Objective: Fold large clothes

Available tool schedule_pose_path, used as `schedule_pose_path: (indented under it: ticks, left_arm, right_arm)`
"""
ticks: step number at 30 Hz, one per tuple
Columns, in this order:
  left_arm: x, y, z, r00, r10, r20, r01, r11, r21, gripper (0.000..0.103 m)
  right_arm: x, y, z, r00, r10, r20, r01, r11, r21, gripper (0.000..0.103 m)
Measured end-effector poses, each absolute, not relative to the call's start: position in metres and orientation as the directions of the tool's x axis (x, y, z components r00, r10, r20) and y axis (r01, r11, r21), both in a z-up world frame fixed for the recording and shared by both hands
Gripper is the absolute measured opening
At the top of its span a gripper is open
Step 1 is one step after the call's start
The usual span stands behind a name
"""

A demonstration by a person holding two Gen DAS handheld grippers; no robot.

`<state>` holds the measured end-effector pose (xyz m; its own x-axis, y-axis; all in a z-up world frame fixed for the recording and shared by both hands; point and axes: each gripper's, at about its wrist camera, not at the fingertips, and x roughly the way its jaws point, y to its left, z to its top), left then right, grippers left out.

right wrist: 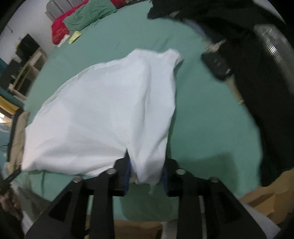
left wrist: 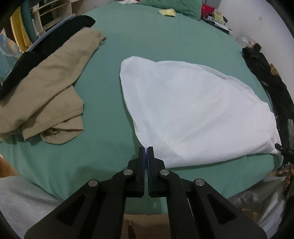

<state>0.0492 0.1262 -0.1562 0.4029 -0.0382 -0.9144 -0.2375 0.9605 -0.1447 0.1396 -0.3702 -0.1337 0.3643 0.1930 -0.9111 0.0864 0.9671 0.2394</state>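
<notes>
white garment (left wrist: 193,110): half folded on green bed (left wrist: 102,88)
left gripper (left wrist: 147,152): pinching its corner
right gripper (right wrist: 147,171): spread, cloth between
next: release, smooth the fold

A bed (left wrist: 150,42) with a green sheet fills most of both views. At its far end, toward twelve o'clock in the left wrist view, lies a green pillow (left wrist: 176,6), with a red cushion (left wrist: 206,8) just beside it at one o'clock. A plain white wall (left wrist: 257,16) rises behind at two o'clock. At eleven o'clock stands a pale wooden shelf unit (left wrist: 53,11), open-fronted, with a yellow upright (left wrist: 15,27) next to it. In the right wrist view a clear ribbed plastic container (right wrist: 273,42) sits at two o'clock. Brown cardboard (right wrist: 264,200) shows at four o'clock. The light is dim and even.
</notes>
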Motion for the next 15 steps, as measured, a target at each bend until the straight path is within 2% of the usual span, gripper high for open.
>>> schedule_pose_path:
  ticks: [2, 4, 5, 6, 8, 15]
  left_arm:
    - [0.052, 0.125, -0.15, 0.416, -0.021, -0.909, -0.244, 0.96, -0.134, 0.005]
    - [0.057, 0.122, -0.141, 0.442, 0.021, -0.897, -0.255, 0.961, -0.103, 0.019]
    - [0.061, 0.121, -0.138, 0.459, 0.016, -0.888, -0.252, 0.961, -0.113, 0.03]
    - [0.066, 0.119, -0.134, 0.478, 0.0, -0.878, -0.243, 0.961, -0.132, 0.035]
    - [0.083, 0.111, -0.13, 0.5, -0.023, -0.866, -0.212, 0.966, -0.149, 0.035]
    - [0.158, 0.078, -0.144, 0.5, -0.106, -0.859, -0.093, 0.98, -0.175, 0.035]
  right_arm:
    - [0.143, -0.364, -0.118, 0.417, 0.122, -0.901, 0.082, 0.982, 0.171, 0.041]
    - [0.151, -0.355, -0.1, 0.483, 0.1, -0.87, 0.053, 0.988, 0.143, 0.045]
    - [0.155, -0.351, -0.097, 0.499, 0.1, -0.861, 0.044, 0.989, 0.141, 0.051]
    - [0.165, -0.342, -0.091, 0.526, 0.11, -0.843, 0.021, 0.99, 0.142, 0.057]
    - [0.181, -0.328, -0.09, 0.542, 0.152, -0.826, -0.034, 0.987, 0.159, 0.061]
    - [0.273, -0.255, -0.129, 0.446, 0.277, -0.851, -0.175, 0.96, 0.22, 0.062]
